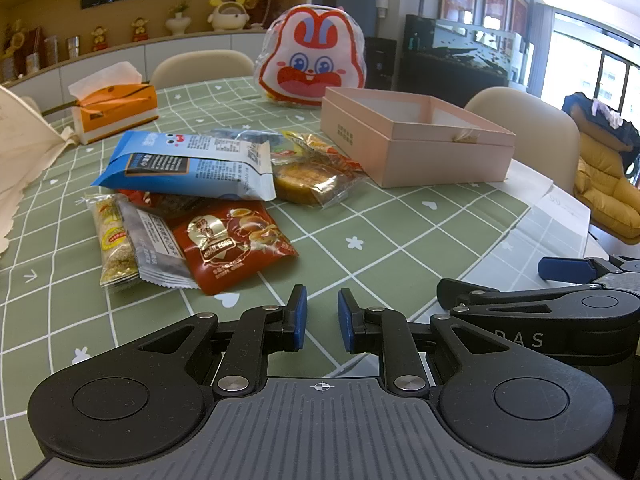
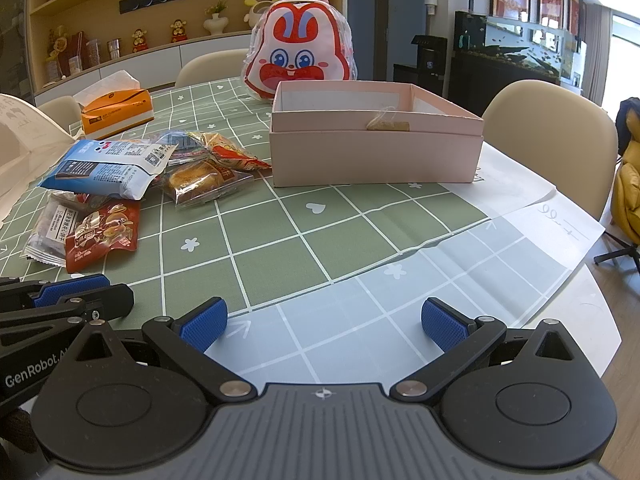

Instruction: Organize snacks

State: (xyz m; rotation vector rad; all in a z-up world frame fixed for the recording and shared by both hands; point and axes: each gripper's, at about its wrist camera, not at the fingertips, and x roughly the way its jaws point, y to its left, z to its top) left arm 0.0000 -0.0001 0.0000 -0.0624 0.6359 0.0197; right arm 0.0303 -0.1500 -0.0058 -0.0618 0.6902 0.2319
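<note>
Currently, the snacks lie in a loose pile on the left part of the desk (image 2: 280, 248), which carries a green cloth with a white grid. Uppermost is a blue-and-white packet (image 1: 188, 164) with small cartoon eyes; it overlaps a red pouch (image 1: 234, 246) printed "QUAIL EGGS", a grey-white sachet (image 1: 160, 252) and a clear-wrapped grain bar (image 1: 112, 244). Just beside the pile sit a cake in clear film (image 1: 310, 184) and an orange-red wrapper (image 1: 324, 150). To the right of the pile stands an open pink box (image 2: 376, 152), lid off, with a small tag on its front rim. Behind the box, a rabbit-face bag (image 2: 300, 52) stands upright; an orange tissue box (image 2: 116, 114) rests at far left. White paper sheets (image 2: 520, 216) lie under and beside the box. No object lies between the pile and the box. The left hand-held gripper (image 1: 322, 326) hovers low near the red pouch, its blue pads drawn nearly together with nothing between them. The right hand-held gripper (image 2: 324, 324) has its pads spread wide and empty. Lettering "GenRobot.A" shows on the left unit's housing.
</note>
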